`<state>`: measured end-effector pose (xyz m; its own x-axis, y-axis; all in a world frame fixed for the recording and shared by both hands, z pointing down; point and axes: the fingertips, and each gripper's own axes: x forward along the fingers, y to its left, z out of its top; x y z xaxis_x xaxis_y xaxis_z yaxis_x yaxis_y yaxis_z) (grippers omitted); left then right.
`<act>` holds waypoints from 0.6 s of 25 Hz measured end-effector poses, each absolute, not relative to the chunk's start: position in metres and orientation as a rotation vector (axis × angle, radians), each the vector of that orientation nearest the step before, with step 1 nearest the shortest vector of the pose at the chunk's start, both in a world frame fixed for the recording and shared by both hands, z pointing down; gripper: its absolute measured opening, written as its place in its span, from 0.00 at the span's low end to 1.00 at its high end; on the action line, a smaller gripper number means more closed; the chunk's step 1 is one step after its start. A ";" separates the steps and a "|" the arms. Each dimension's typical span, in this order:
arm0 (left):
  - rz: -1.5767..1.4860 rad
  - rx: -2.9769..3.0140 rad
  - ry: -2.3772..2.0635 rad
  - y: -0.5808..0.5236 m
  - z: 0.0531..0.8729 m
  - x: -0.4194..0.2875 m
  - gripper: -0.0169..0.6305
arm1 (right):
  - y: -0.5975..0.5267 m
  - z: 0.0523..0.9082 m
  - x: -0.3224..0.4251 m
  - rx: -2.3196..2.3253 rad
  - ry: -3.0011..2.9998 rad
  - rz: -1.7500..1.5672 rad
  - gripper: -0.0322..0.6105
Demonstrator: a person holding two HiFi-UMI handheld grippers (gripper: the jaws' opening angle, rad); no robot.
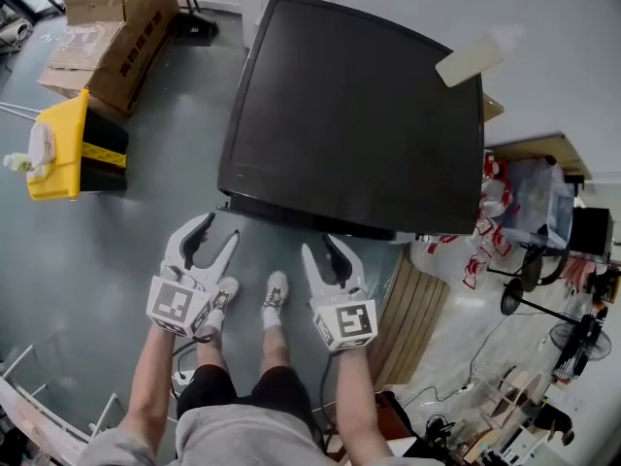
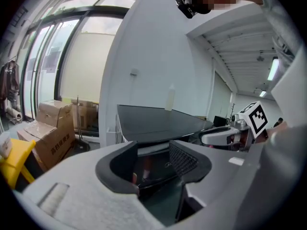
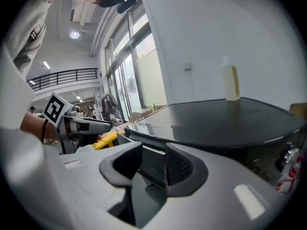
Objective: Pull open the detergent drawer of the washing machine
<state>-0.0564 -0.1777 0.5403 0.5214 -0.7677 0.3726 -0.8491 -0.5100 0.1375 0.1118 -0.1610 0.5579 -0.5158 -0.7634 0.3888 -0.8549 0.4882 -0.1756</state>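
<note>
Head view: dark-topped washing machine (image 1: pixel 359 115) seen from above, pale bottle (image 1: pixel 471 58) lying near its back corner. Left gripper (image 1: pixel 218 231) and right gripper (image 1: pixel 323 250) held side by side just short of the machine's front edge, touching nothing. Jaws of both spread, nothing between them. Detergent drawer somewhere on the front face (hidden from this angle, cannot be made out). Yellow bin (image 1: pixel 58 149) and cardboard boxes (image 1: pixel 112 27) off to the left on the grey floor.

Left gripper view: jaws apart, empty. Upper front strip of the washing machine (image 2: pixel 158 121) framed in the gap, not touched. Right gripper (image 2: pixel 225 135) alongside at the right. Cardboard boxes (image 2: pixel 53 128) at left, by the window.

Right gripper view: jaws apart, less widely, gripping nothing. Front top edge of the washing machine (image 3: pixel 230 119) just ahead, bottle (image 3: pixel 231 83) on top by the wall. Left gripper (image 3: pixel 86 126) at left, yellow bin (image 3: pixel 106 139) beyond it.
</note>
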 end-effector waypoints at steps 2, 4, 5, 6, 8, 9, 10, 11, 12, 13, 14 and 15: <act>0.413 2.472 -1.320 -0.179 0.550 -0.055 0.40 | -0.160 0.565 0.106 1.330 -2.506 0.532 0.38; 0.442 2.476 -1.291 -0.181 0.561 -0.053 0.41 | -0.158 0.573 0.104 1.292 -2.521 0.550 0.43; 0.451 2.476 -1.280 -0.182 0.565 -0.052 0.42 | -0.158 0.576 0.103 1.283 -2.522 0.553 0.45; 0.456 2.477 -1.276 -0.184 0.568 -0.053 0.42 | -0.157 0.579 0.103 1.277 -2.520 0.556 0.45; 0.457 2.475 -1.287 -0.188 0.570 -0.055 0.42 | -0.158 0.582 0.103 1.274 -2.513 0.561 0.45; 0.457 2.474 -1.292 -0.190 0.571 -0.056 0.42 | -0.159 0.583 0.104 1.277 -2.512 0.560 0.45; 0.456 2.475 -1.291 -0.192 0.571 -0.056 0.42 | -0.161 0.583 0.105 1.282 -2.512 0.558 0.45; 0.456 2.477 -1.285 -0.192 0.572 -0.056 0.42 | -0.162 0.584 0.105 1.285 -2.513 0.556 0.45; 0.458 2.479 -1.275 -0.193 0.573 -0.055 0.42 | -0.163 0.585 0.105 1.286 -2.514 0.554 0.45; 0.463 2.481 -1.267 -0.193 0.575 -0.055 0.42 | -0.165 0.586 0.105 1.286 -2.515 0.552 0.45; 0.469 2.483 -1.260 -0.194 0.576 -0.054 0.42 | -0.166 0.586 0.104 1.285 -2.515 0.549 0.45; 0.474 2.484 -1.255 -0.194 0.577 -0.054 0.42 | -0.167 0.587 0.103 1.284 -2.516 0.547 0.45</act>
